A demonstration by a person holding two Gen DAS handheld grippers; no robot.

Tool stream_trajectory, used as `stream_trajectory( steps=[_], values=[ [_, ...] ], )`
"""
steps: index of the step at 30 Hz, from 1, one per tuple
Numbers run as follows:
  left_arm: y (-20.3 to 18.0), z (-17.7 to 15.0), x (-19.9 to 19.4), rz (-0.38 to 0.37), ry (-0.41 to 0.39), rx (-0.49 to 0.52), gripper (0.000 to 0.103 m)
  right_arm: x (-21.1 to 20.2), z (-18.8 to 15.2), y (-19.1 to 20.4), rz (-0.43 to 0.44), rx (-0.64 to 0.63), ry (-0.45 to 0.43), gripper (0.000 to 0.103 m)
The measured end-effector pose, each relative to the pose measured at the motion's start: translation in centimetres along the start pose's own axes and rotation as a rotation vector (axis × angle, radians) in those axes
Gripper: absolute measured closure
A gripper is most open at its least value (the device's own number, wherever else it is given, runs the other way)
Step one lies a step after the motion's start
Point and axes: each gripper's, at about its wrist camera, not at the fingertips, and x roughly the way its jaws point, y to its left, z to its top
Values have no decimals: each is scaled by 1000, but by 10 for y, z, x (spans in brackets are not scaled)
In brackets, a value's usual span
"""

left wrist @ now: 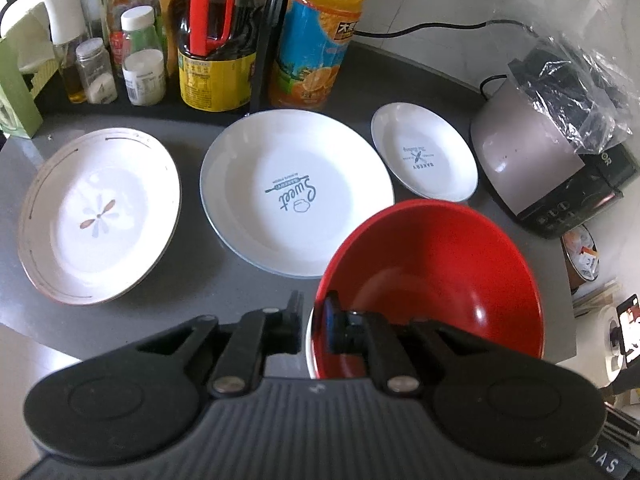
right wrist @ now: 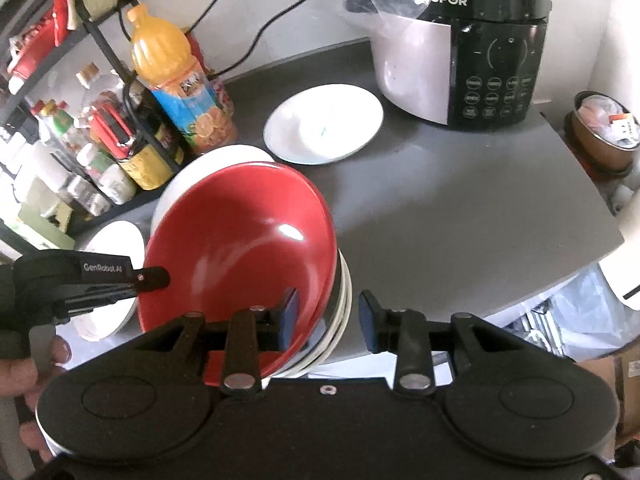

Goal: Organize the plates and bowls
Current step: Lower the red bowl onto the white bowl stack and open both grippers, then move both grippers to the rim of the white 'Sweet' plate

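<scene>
A red bowl [left wrist: 432, 276] [right wrist: 240, 232] is nested in a white bowl [right wrist: 344, 304] near the front of the grey counter [right wrist: 440, 208]. My left gripper [left wrist: 314, 312] [right wrist: 154, 280] is shut on the red bowl's rim, one finger inside and one outside. My right gripper [right wrist: 328, 316] is open and straddles the opposite edge of the stacked bowls. Its left pad is inside the red bowl and its right pad stands clear of the white rim. Behind lie a flower-patterned plate [left wrist: 100, 216], a large "Sweet" plate [left wrist: 296, 192] and a small "Bakery" plate [left wrist: 424, 156] [right wrist: 324, 124].
A rice cooker [left wrist: 532, 160] [right wrist: 460, 60] under a plastic bag stands at the back right. An orange juice bottle [left wrist: 320, 40] [right wrist: 176, 84] and a rack of condiment bottles [left wrist: 144, 56] line the back left. The counter ends at the right, where a small bowl of clutter [right wrist: 604, 136] sits.
</scene>
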Motion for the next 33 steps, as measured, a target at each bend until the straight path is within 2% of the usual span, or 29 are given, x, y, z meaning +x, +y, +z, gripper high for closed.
stream_trajectory(
  steps=[5, 7, 9, 11, 15, 20, 22, 24, 28, 33],
  values=[
    [0, 4, -10, 10, -9, -21, 89, -6, 8, -11, 82, -2, 14, 68],
    [1, 5, -14, 18, -13, -37, 87, -8, 12, -17, 115, -3, 16, 60],
    [1, 6, -18, 23, -14, -47, 79, -12, 16, -20, 140, -23, 8, 59],
    [1, 5, -23, 26, -27, -59, 67, -14, 21, -24, 164, -35, 3, 59],
    [3, 6, -31, 31, -49, -72, 57, -17, 32, -30, 202, -49, -4, 59],
    [6, 12, -38, 33, -69, -107, 55, -14, 44, -29, 224, -69, 0, 59],
    [8, 17, -39, 32, -77, -106, 52, -13, 49, -28, 223, -67, -2, 52],
    [11, 22, -40, 30, -86, -105, 43, -12, 53, -26, 215, -54, -12, 45],
    [21, 36, -39, 31, -110, -101, 39, -7, 59, -20, 207, -40, -13, 44],
    [38, 57, -30, 17, -97, -81, 38, 0, 70, -8, 183, -1, -28, 43]
  ],
)
